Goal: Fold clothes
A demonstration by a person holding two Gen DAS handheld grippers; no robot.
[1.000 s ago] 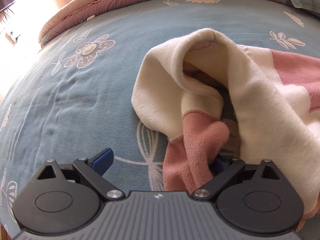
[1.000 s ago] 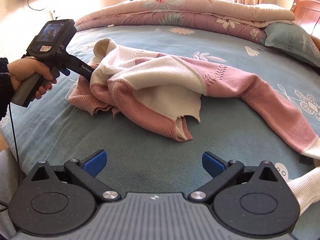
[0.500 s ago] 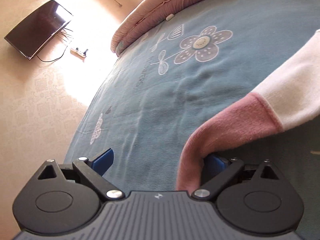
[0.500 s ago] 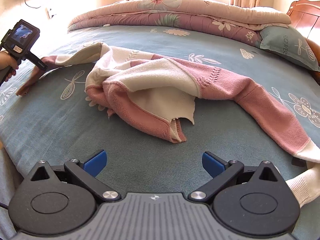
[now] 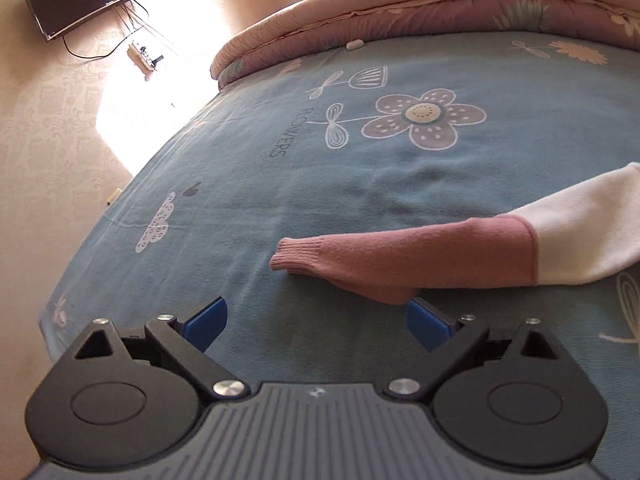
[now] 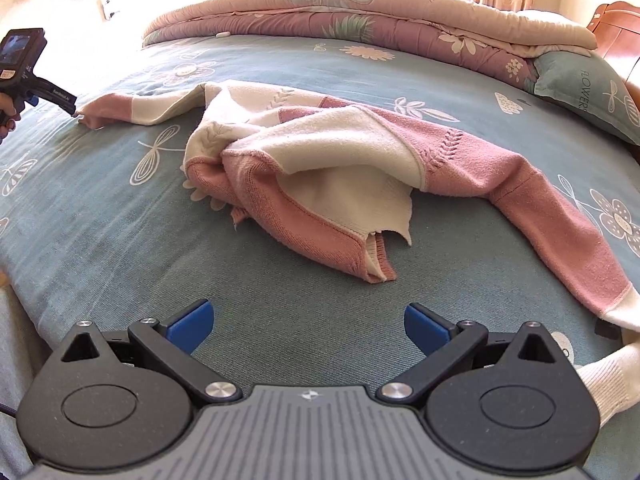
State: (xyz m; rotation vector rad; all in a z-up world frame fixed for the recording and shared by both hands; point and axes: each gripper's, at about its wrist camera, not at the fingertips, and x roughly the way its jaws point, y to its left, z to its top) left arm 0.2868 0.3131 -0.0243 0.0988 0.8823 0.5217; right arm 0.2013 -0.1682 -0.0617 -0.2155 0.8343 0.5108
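Blue flower-printed bedspread (image 6: 120, 216) before us, our pink-and-cream knitted sweater (image 6: 320, 160) crumpled, its sleeve (image 5: 420, 256) outstretched, our left gripper (image 5: 316, 320) spread empty, our right gripper (image 6: 306, 322) likewise.

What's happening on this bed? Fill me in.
A person with a handheld gripper in each hand is laying out a pink and cream sweater on the blue bedspread. The left gripper is open beside one sleeve cuff, which lies flat. The right gripper hovers open near the crumpled body. Nothing is folded yet.
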